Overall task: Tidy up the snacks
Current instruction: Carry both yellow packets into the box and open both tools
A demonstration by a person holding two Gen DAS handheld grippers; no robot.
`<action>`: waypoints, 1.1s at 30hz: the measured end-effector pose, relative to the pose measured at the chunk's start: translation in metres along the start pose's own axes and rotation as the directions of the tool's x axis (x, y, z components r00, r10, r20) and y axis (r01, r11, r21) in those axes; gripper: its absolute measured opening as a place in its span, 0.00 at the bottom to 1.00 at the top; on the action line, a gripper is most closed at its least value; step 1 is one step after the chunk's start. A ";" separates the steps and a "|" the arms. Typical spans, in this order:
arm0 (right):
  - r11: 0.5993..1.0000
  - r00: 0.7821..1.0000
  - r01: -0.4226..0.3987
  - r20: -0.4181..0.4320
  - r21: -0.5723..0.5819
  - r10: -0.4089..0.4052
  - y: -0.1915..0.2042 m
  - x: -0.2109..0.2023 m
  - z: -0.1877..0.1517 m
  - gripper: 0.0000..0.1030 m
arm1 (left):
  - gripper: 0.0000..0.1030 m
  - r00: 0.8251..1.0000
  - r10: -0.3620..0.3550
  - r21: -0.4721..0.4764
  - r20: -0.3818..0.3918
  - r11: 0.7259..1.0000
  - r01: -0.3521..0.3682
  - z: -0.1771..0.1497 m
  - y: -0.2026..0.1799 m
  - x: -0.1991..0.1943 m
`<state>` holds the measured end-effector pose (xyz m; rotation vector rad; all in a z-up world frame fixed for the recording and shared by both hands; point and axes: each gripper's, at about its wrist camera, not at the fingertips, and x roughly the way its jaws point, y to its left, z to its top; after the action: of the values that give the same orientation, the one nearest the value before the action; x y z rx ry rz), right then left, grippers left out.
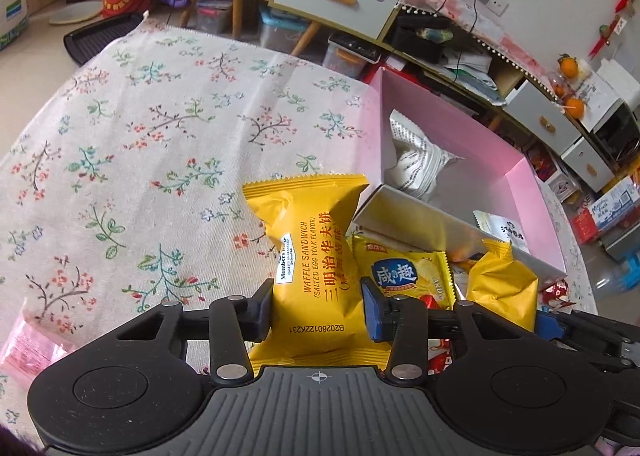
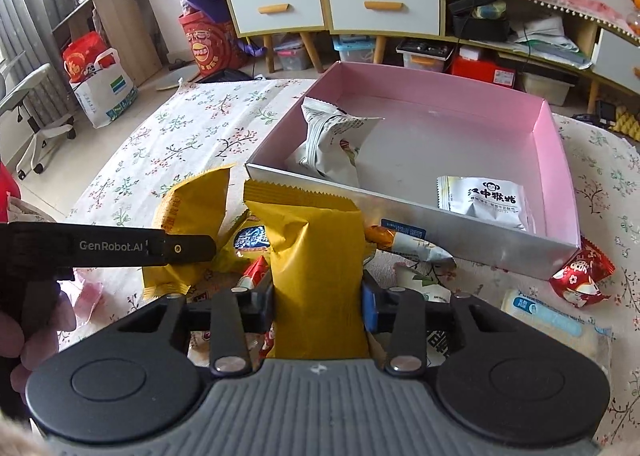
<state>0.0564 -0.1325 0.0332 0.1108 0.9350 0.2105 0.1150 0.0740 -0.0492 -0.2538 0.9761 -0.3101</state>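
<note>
My left gripper [image 1: 318, 310] is shut on a yellow waffle sandwich pack [image 1: 310, 256], held above the floral tablecloth, left of the pink box [image 1: 536, 192]. My right gripper [image 2: 318, 306] is shut on a second yellow pack [image 2: 316, 268], held in front of the box's silver near wall [image 2: 400, 216]. That second pack also shows in the left wrist view [image 1: 502, 284]. The left gripper's body [image 2: 120, 246] and its pack [image 2: 188, 224] show at the left of the right wrist view. Inside the box lie a white striped pack [image 2: 332, 144] and a white monkey-logo pack [image 2: 486, 200].
Loose snacks lie before the box: a yellow cracker pack [image 1: 404, 276], a red pack [image 2: 580, 276], a pale blue-white pack [image 2: 552, 324] and an orange-white pack [image 2: 408, 244]. A pink wrapper [image 1: 24, 344] lies at the left. Cabinets and clutter stand beyond the table.
</note>
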 end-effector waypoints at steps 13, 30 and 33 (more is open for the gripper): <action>0.995 0.999 -0.047 0.004 0.084 0.047 -0.007 -0.013 0.011 0.35 | 0.39 1.000 -0.011 0.015 0.029 1.000 0.010 0.010 -0.005 -0.024; 0.981 0.987 0.005 0.159 0.194 -0.036 -0.043 -0.039 0.045 0.35 | 0.39 0.990 -0.104 0.088 0.091 0.992 0.096 0.040 -0.071 -0.036; 0.979 0.982 0.050 0.169 0.198 -0.085 -0.049 -0.036 0.057 0.35 | 0.39 0.989 -0.107 0.147 0.102 0.985 0.092 0.052 -0.095 -0.028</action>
<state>0.0881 -0.1882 0.0861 0.2722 0.7793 0.0448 0.1305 -0.0003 0.0332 -0.1886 0.8304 -0.4509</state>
